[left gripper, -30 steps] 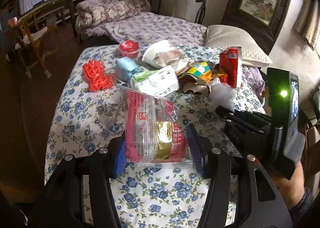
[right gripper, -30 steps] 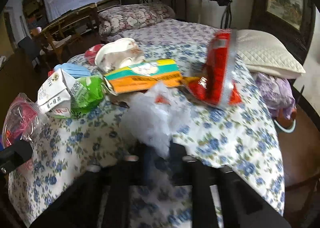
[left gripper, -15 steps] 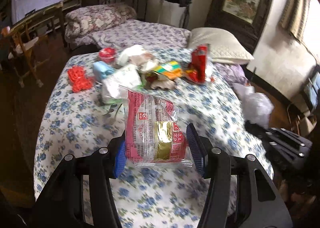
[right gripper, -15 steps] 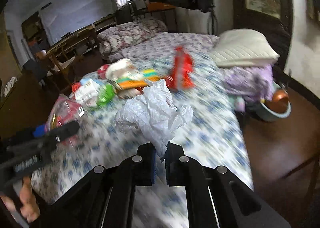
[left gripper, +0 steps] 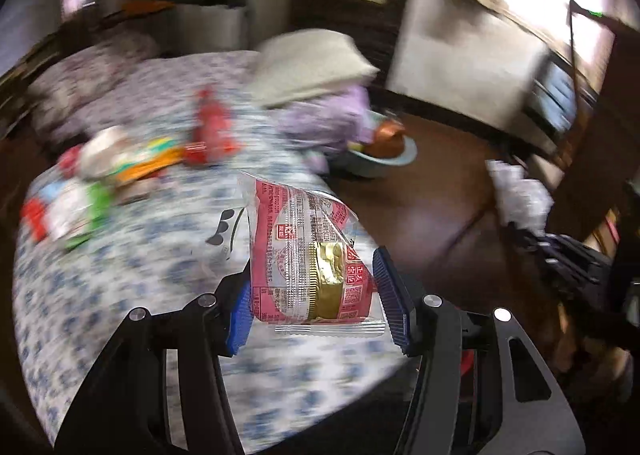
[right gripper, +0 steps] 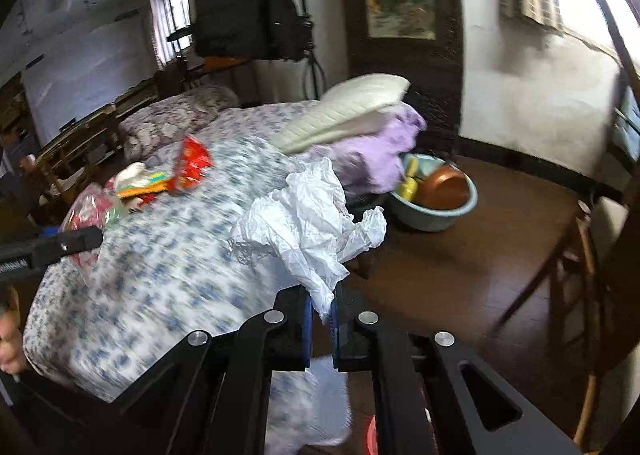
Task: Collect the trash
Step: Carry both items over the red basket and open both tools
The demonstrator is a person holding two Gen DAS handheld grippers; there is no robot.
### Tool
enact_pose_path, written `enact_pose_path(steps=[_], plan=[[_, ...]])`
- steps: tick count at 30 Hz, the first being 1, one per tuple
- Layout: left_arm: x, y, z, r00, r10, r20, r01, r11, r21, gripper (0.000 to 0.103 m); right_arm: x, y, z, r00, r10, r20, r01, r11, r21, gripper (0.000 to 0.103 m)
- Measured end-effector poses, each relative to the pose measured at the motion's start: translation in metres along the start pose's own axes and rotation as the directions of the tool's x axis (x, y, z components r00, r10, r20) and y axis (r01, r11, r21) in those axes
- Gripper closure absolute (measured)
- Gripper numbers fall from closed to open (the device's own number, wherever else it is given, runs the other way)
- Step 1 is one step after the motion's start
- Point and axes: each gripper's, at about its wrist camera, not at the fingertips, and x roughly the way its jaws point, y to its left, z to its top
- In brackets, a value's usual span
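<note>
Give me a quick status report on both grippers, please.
Left gripper shut on pink wrapper. Right gripper shut on white plastic bag. More trash on bed.

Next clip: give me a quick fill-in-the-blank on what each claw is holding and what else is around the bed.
1. The left claw is shut on a pink ____.
2. The right claw pinches a crumpled white ____ bag.
3. On the floor beside the bed, a light blue ____ holds a brown bowl.
4. A cream pillow lies on top of a ____ bundle of cloth.

Missing words: snack packet; plastic; basin; purple
</note>
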Motion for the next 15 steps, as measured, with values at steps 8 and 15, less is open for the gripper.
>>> enact_pose_path(steps=[8,15], plan=[[0.066,-0.122,-0.001,0.969,-0.148,-0.196,0.203,0.931,0.302,0.049,0.016,-0.073,-0.072,0.985,-0.041,-0.165,0.056,0.995,0.087,0.096],[0.134,-0.19,-0.019,0.896,-0.195,-0.398,0.36,0.843,0.399,0.049,0.042,-0.115,-0.133,0.951,-0.049,-0.305,0.106,0.979,0.172,0.096]])
